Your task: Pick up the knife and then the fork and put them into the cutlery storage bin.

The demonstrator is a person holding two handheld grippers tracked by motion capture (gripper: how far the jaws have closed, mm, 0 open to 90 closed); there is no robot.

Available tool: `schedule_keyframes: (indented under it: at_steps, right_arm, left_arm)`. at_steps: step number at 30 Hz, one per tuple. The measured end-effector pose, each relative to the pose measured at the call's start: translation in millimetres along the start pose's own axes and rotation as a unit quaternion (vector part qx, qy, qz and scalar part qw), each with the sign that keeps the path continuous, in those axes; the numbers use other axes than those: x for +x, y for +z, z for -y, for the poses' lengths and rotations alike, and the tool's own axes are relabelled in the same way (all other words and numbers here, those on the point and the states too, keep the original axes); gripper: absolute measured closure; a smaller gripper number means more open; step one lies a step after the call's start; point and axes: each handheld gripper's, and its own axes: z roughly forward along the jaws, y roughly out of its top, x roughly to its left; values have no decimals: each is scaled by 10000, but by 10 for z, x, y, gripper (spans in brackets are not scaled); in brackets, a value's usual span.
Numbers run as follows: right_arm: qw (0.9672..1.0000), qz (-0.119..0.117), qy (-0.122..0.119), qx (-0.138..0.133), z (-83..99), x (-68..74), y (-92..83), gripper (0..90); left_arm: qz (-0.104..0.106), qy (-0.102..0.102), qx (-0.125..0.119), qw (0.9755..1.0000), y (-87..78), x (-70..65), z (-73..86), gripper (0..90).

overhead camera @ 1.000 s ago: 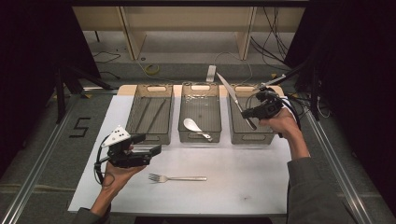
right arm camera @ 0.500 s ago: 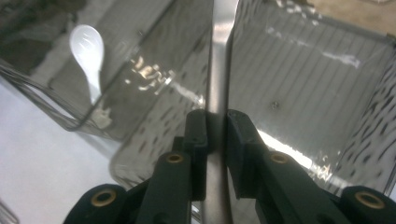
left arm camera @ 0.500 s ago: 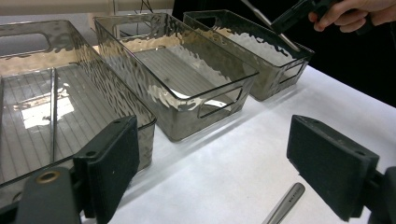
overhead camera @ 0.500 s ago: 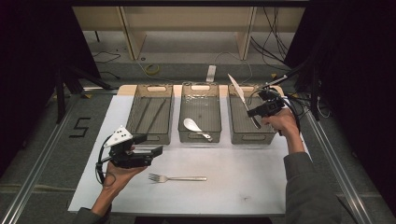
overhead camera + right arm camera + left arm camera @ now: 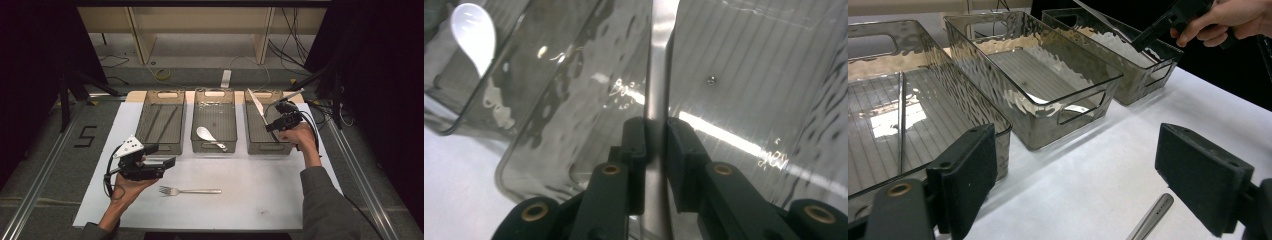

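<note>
The work in hand looks like sorting cutlery into three clear bins set in a row along the far edge of the white table (image 5: 280,195). The middle bin (image 5: 214,102) already holds a white spoon (image 5: 204,133), and the left bin (image 5: 161,105) seems to hold thin rod-like pieces (chopsticks, perhaps; too faint to be sure). The knife (image 5: 256,106) is partly over the right bin (image 5: 254,135), tilted, blade pointing far and left, not yet laid down. A fork (image 5: 190,190) lies on the table's near side, untouched, so by my reckoning about one piece plus this placement is left.

The right gripper (image 5: 655,135) pinches the knife, pads pressed flat against both sides of the metal just above the right bin's ribbed floor. The left gripper (image 5: 1098,175) stands spread wide and holds nothing, hanging just left of the fork, whose handle end shows between its jaws in the left gripper view.
</note>
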Motion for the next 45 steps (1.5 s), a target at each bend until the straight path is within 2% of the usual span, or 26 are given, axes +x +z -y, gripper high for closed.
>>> schedule_keyframes:
  at_steps: [7,9,12,14,15,20,24,30,33,37,39,41,45]
  right_arm:
    - [9997,77,190,119,-1,8,78,796]
    - [9996,119,177,181,-3,20,100,792]
    - [9993,188,259,181,-17,40,129,753]
    - [9996,-85,274,25,-31,47,100,703]
    - [9996,-110,250,-28,-42,64,73,686]
    - [9995,-154,62,-283,-47,141,-65,606]
    - [9984,-281,-226,-436,3,259,-188,531]
    - [9918,-691,-767,-749,188,534,-426,409]
    - [9870,-820,-1102,-840,366,711,-514,383]
    - [9825,-963,-1313,-902,593,860,-533,364]
    - [9805,-1069,-1341,-964,701,901,-513,364]
    - [9802,-1104,-1395,-870,770,929,-484,357]
    - [9795,-1100,-1447,-872,859,951,-431,347]
  left_arm:
    - [7,1,-14,10000,-6,-1,-1,165]
    - [2,2,3,10000,-2,0,-1,165]
    - [3,3,4,10000,-3,-2,-2,165]
    - [1,-3,1,10000,-3,-1,0,165]
    - [0,-12,5,10000,-2,1,1,165]
    - [11,-11,13,10000,-2,-1,1,165]
    - [63,-9,102,9999,17,-2,4,165]
    - [211,-1,403,9990,89,-27,19,164]
    - [305,35,601,9977,134,-53,30,164]
    - [325,231,907,9951,196,-104,47,164]
    - [361,300,1034,9935,231,-128,51,164]
    - [387,385,1152,9918,263,-152,58,164]
    - [316,561,1287,9896,308,-203,73,164]
